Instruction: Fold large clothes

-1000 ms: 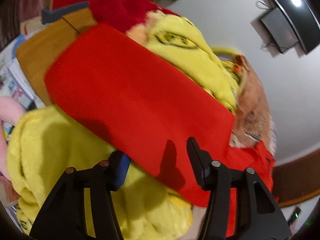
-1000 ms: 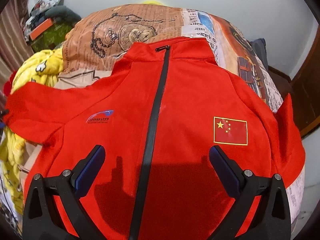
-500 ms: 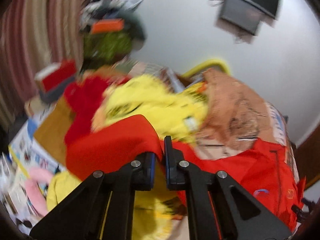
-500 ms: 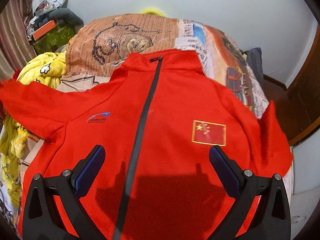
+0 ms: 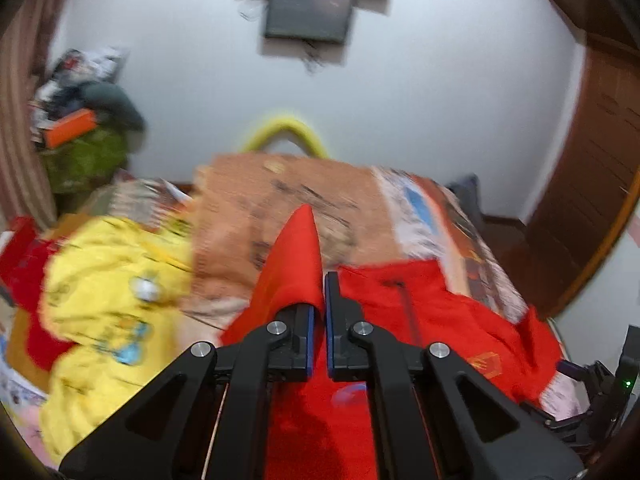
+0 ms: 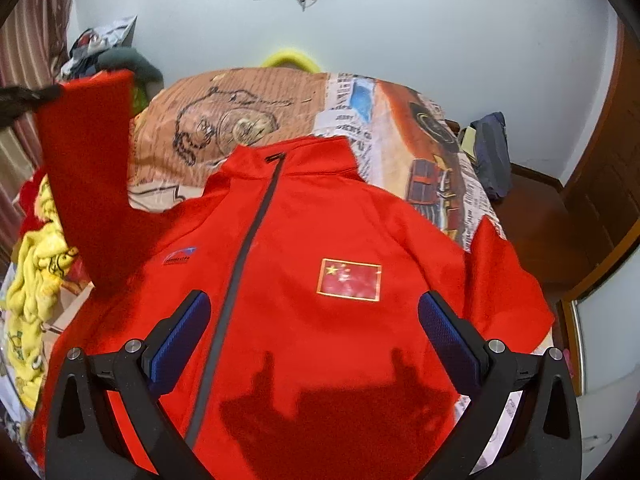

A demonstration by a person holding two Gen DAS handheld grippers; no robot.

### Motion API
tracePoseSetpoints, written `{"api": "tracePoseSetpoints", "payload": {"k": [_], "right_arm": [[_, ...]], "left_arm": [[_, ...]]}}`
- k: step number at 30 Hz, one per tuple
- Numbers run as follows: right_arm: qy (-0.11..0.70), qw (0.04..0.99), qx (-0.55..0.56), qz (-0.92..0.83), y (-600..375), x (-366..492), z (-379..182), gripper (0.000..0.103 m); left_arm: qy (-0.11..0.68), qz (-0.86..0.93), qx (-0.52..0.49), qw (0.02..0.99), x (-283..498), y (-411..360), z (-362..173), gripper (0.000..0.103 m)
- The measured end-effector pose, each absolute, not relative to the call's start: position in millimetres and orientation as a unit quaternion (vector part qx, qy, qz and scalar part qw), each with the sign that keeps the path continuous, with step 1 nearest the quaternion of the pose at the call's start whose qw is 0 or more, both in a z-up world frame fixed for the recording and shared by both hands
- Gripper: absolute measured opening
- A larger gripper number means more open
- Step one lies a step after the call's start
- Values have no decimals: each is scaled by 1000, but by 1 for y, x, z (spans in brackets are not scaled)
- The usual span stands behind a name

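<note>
A red zip-up jacket [image 6: 304,248] lies face up on the bed, collar at the far end, a flag patch [image 6: 349,279] on its chest. My left gripper [image 5: 320,300] is shut on the cuff end of the jacket's left sleeve [image 5: 298,256], which sticks up past the fingertips. In the right wrist view that sleeve [image 6: 86,184] stands lifted off the bed at the left. My right gripper [image 6: 314,312] hovers open above the jacket's lower chest, nothing between its fingers. The other sleeve [image 6: 508,280] drapes over the bed's right edge.
A patterned bedspread [image 6: 248,112] covers the bed. A yellow fleece garment [image 5: 104,300] is heaped at the bed's left side, with red fabric [image 5: 20,256] beside it. A cluttered shelf [image 5: 80,120] stands at the far left, a wooden door [image 5: 592,184] at the right.
My left gripper closed on the red sleeve, rolled upright, and carried it up and toward the jacket's body. My right gripper rose slightly and stayed open.
</note>
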State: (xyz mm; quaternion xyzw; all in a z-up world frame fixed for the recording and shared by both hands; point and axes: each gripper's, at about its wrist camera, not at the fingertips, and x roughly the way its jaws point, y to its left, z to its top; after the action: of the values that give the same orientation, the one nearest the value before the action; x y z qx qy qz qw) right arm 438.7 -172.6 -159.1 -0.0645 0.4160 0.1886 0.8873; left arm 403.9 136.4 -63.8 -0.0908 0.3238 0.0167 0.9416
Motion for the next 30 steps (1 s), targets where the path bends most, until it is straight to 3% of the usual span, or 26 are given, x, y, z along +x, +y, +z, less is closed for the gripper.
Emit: {"api": "tracePoseSetpoints", "payload": {"k": [11, 21, 24, 26, 30], "right_arm": [[418, 893, -47, 163, -223, 443, -167, 103], [445, 881, -45, 153, -236, 440, -178, 103], [442, 881, -60, 155, -230, 436, -173, 103], [438, 882, -69, 160, -224, 433, -169, 103], [425, 883, -92, 175, -201, 427, -156, 103]], "left_arm": [[478, -125, -65, 867, 433, -11, -174, 3], [567, -160, -12, 808, 406, -53, -230, 6], [564, -162, -8, 810, 388, -44, -227, 22], [548, -156, 1, 822, 375, -33, -217, 41], [515, -134, 6, 847, 354, 4, -192, 52]]}}
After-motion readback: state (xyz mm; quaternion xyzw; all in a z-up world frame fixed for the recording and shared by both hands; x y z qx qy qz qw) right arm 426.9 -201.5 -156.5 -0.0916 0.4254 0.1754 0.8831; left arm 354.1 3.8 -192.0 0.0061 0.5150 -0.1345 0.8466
